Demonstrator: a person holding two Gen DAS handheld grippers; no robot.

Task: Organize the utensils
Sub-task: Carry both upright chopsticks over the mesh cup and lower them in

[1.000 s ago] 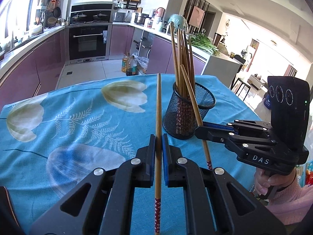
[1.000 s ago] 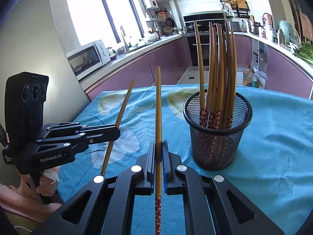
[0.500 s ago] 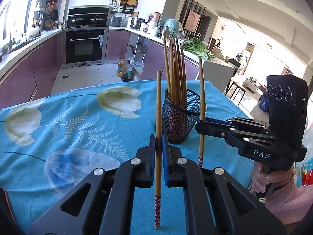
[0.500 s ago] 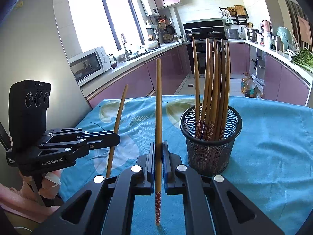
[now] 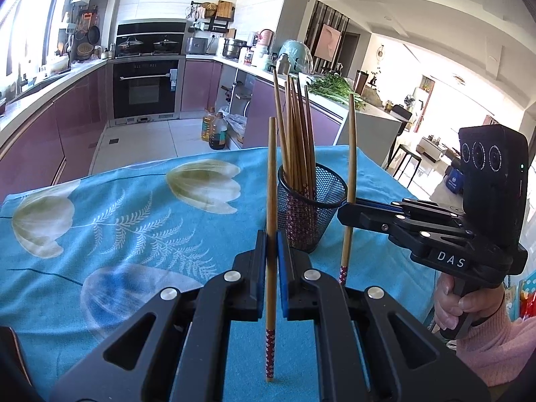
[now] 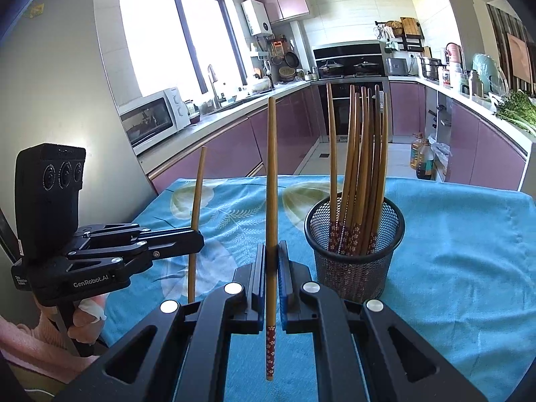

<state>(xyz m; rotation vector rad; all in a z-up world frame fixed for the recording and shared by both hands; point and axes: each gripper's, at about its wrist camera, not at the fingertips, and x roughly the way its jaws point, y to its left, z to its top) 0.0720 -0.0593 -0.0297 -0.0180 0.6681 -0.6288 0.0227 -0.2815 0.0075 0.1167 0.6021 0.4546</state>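
While clamped between blue pads, left hand-held gripper (image 5: 272, 268) shut on a wooden chopstick (image 5: 271, 227), stick upright, patterned red end down and just above the cloth, plain end up. Seen from the other side as a black frame (image 6: 197, 242) with a camera block behind, held by a hand (image 6: 85, 315) in a pink sleeve. Right hand-held gripper (image 6: 272, 274) likewise closed on a second chopstick (image 6: 270, 201), also upright, red flowered end lowest; in the left view reaching in from the right edge (image 5: 345, 208), gripping its stick (image 5: 350, 167) about mid-length, right hand (image 5: 459, 305) wrapped round the handle below. Just beyond and between the two held sticks, black mesh holder (image 6: 355, 251) standing on the bench, a bundle of matching chopsticks (image 6: 361, 167) inside, patterned ends down, tops fanning slightly. Right-hand stick just beside the holder's rim; whether touching, cannot tell. Under everything, turquoise cloth (image 5: 134, 227) printed with pale tulips and fern leaves. Farther out, purple kitchen cabinets, built-in oven (image 5: 144, 90), microwave (image 6: 154, 120), greens (image 5: 331, 88) on the counter.
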